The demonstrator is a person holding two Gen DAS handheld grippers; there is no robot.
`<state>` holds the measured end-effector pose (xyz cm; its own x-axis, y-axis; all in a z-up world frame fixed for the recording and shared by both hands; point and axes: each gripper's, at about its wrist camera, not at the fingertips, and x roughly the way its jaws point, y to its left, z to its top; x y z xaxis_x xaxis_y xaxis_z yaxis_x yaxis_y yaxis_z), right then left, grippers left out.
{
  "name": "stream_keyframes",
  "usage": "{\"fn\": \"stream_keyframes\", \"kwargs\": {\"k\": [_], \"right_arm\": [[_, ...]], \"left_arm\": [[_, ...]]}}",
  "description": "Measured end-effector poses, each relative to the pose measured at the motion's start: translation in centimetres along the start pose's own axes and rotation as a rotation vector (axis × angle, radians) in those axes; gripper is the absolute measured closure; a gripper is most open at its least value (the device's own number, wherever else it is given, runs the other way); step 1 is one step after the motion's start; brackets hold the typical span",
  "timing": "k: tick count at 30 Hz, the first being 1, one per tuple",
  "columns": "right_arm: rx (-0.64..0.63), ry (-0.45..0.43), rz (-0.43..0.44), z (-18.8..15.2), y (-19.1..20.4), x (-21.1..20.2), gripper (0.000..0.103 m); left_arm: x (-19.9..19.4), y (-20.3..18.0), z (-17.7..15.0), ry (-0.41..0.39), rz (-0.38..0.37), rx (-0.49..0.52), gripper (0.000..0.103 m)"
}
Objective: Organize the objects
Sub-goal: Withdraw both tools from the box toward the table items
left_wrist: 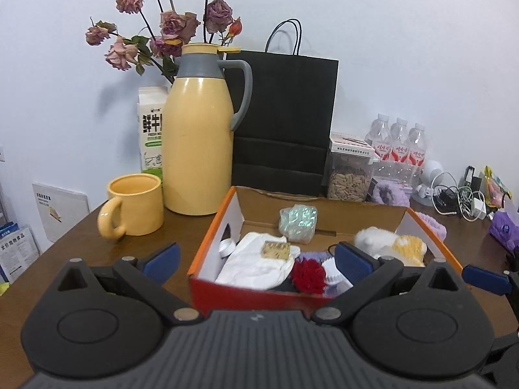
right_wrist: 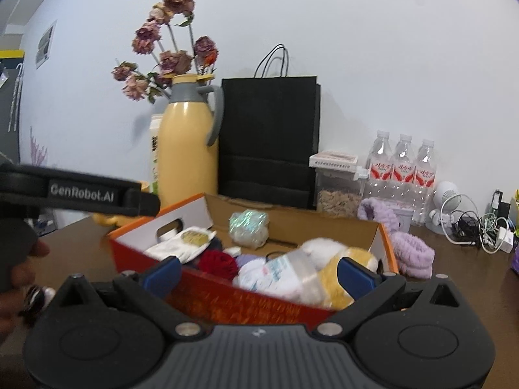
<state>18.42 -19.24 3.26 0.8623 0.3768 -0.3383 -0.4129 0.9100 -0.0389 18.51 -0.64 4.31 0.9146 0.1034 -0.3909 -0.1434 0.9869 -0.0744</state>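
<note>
Left wrist view: left hand-held gripper (left_wrist: 258, 261) is released, blue pads spread wide, nothing between them. It hangs over the near edge of an orange cardboard box (left_wrist: 259, 295) on the brown table (left_wrist: 81, 236).

Box contents, left to right: white cloth (left_wrist: 256, 265) with a small tan block (left_wrist: 276, 251) on top; red pompom (left_wrist: 308, 275) near the front wall; shiny wrapped lump (left_wrist: 298, 222) toward the far wall; white-and-yellow plush toy (left_wrist: 391, 243) at the right end.

Left of the box: yellow mug (left_wrist: 134, 206), handle turned to the near left. Behind it, yellow thermos jug (left_wrist: 198, 139) with a grey handle; milk carton (left_wrist: 150, 133) and dried roses (left_wrist: 162, 29) farther back. Black paper bag (left_wrist: 285, 123) stands against the wall behind the box. To its right: clear jar of seeds (left_wrist: 350, 175), three water bottles (left_wrist: 399, 149), tangle of cables (left_wrist: 460, 197).

Right wrist view (some motion blur): right hand-held gripper (right_wrist: 258, 274) is also released, pads wide apart and empty, at the near wall of the box (right_wrist: 243, 301). A clear packet (right_wrist: 282, 272) lies on the plush toy (right_wrist: 340, 265). Purple fluffy band (right_wrist: 412, 253) sits on the table just right of the box. Left hand-held gripper's body (right_wrist: 81, 191) crosses the left side of the frame.
</note>
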Motion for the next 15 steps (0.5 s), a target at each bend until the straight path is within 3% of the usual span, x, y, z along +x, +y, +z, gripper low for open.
{"fn": "stream_keyframes", "kwargs": {"k": [3, 9, 13, 15], "right_arm": [[-0.018, 0.028, 0.031, -1.0, 0.9, -1.0, 0.001], [-0.051, 0.09, 0.096, -2.8, 2.7, -2.3, 0.011], [-0.071, 0.145, 0.144, -3.8, 3.8, -2.6, 0.032], [-0.077, 0.172, 0.165, -4.3, 4.2, -2.5, 0.036]], "left_arm": [[-1.0, 0.4, -0.5, 0.009, 0.006, 0.004, 0.0], [-2.4, 1.4, -1.9, 0.044, 0.02, 0.011, 0.0], [-3.0, 2.1, -3.1, 0.078, 0.029, 0.011, 0.0], [-3.3, 2.5, -3.7, 0.093, 0.034, 0.009, 0.0]]}}
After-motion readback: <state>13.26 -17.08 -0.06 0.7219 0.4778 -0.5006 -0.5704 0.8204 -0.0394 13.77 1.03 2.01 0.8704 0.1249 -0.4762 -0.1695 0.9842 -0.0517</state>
